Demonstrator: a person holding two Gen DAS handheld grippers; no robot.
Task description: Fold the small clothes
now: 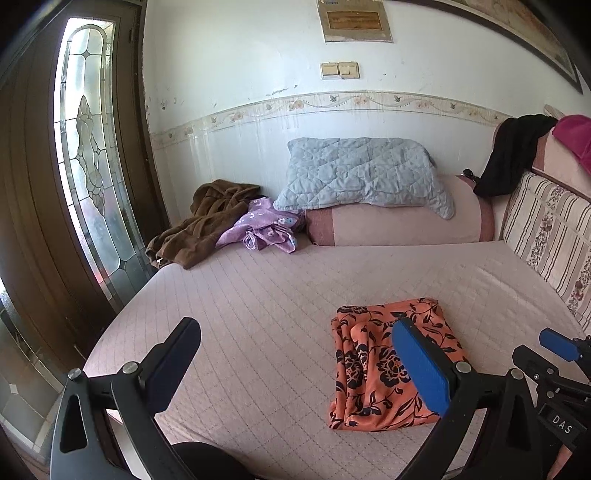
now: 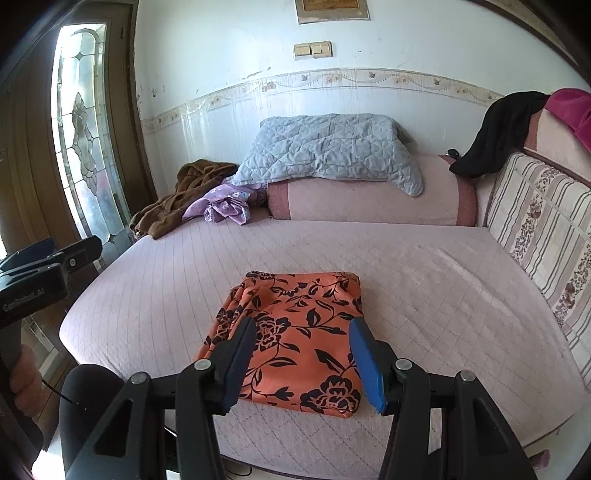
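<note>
Folded orange garment with black floral print (image 2: 295, 339), a compact rectangle on the near part of the pink quilted bed cover (image 2: 424, 280), its long axis running near to far and its rumpled folded edges along the left side. Left gripper (image 1: 295, 369) held above the cover left of the garment, jaws wide apart and empty. Right gripper (image 2: 301, 363) held over the garment's near edge, jaws apart and gripping nothing; grey quilted pillow (image 2: 328, 147) and brown robe (image 2: 177, 199) lie at the far side.

Wall frame (image 1: 356, 20) cropped at top edge. Right claw (image 1: 557, 345) mostly cut off at right edge. Blue pillow (image 2: 328, 151) hides purple garment's (image 2: 225, 206) far end.
</note>
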